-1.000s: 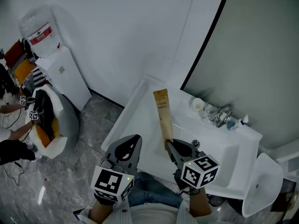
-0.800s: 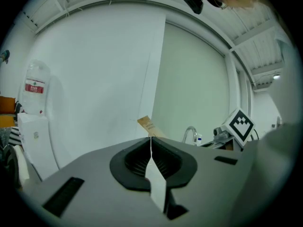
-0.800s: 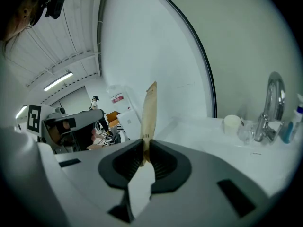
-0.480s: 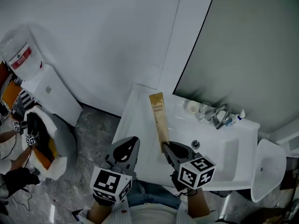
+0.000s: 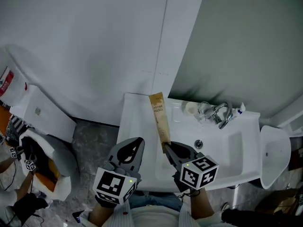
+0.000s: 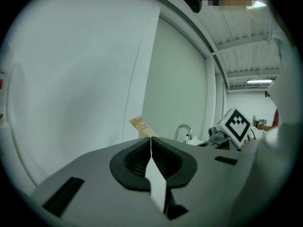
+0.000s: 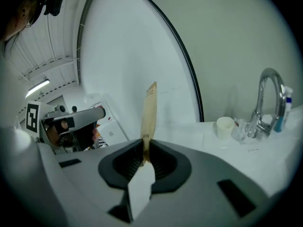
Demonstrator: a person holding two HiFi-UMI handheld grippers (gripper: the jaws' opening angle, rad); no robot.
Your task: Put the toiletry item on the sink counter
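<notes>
Our right gripper (image 5: 168, 149) pinches the box (image 5: 159, 119) by its near end, so it reaches over the counter (image 5: 134, 126) — left gripper's (image 5: 136, 144) jaws meet on nothing.

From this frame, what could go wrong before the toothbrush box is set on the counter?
The right gripper pinches the long toothbrush box only at its near end, so it may pivot or slip. The basin lies just beside it; released there, the box would likely miss the counter and slide in.
</notes>
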